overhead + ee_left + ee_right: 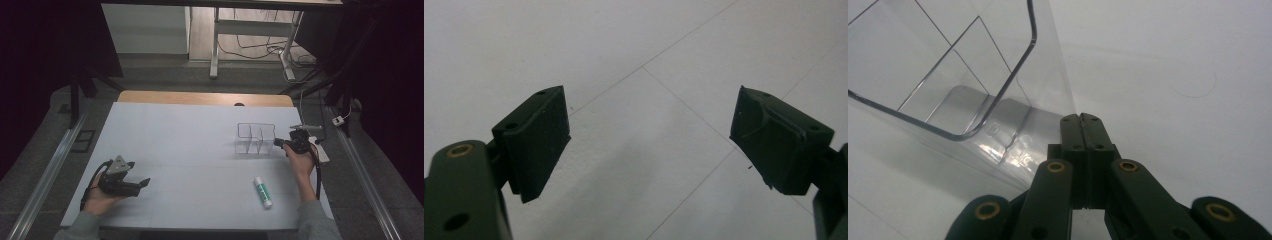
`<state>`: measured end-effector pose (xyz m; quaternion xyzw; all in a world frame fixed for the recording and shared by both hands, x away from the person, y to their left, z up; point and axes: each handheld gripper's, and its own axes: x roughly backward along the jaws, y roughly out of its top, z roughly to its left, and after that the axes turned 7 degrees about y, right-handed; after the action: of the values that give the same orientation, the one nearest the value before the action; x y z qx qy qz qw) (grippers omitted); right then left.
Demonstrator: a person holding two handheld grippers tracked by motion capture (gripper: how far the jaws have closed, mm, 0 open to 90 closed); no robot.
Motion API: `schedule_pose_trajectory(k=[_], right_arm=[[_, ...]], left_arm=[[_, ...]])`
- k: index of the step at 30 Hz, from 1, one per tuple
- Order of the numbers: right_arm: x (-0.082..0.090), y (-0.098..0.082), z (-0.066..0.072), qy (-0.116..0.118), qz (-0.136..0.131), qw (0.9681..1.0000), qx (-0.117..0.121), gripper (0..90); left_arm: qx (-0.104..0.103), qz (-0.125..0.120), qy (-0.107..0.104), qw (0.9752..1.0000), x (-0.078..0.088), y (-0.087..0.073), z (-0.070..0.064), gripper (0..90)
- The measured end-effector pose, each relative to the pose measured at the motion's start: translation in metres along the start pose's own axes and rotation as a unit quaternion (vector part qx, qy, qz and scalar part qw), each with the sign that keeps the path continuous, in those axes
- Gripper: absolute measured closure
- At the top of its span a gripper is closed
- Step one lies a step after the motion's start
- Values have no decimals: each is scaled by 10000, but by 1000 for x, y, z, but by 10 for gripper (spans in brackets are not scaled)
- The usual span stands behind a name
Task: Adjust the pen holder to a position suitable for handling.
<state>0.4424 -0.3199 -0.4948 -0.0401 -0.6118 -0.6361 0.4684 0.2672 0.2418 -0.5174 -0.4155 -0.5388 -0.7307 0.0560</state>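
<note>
High cam overhead; gripper cams close, sharing white table (200, 150).

Dim room, grey floor (165, 75), desk legs (214, 45)

We see that the organizer box (948, 95) is of clear, glossy plastic with smooth walls that catch the light, and it stands on a white, matt table sheet (190, 150) that looks smooth like paper, with a strip of light wood (200, 97) at its far edge. The right gripper (1081, 117) and the left gripper (649, 135) are of black, matt plastic with small brass-coloured metal rivets, and the glue stick (263, 192) has a smooth white plastic body.
</note>
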Motion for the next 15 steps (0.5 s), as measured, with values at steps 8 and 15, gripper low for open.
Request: schedule_pose_trajectory(k=[8,15], right_arm=[[-4,-1,4,82,48,9999,34,900],[-6,-2,6,-12,93,10000,13,900]], left_arm=[[-9,8,-4,10000,0,-1,1,156],[-29,25,0,10000,-1,-1,1,155]])
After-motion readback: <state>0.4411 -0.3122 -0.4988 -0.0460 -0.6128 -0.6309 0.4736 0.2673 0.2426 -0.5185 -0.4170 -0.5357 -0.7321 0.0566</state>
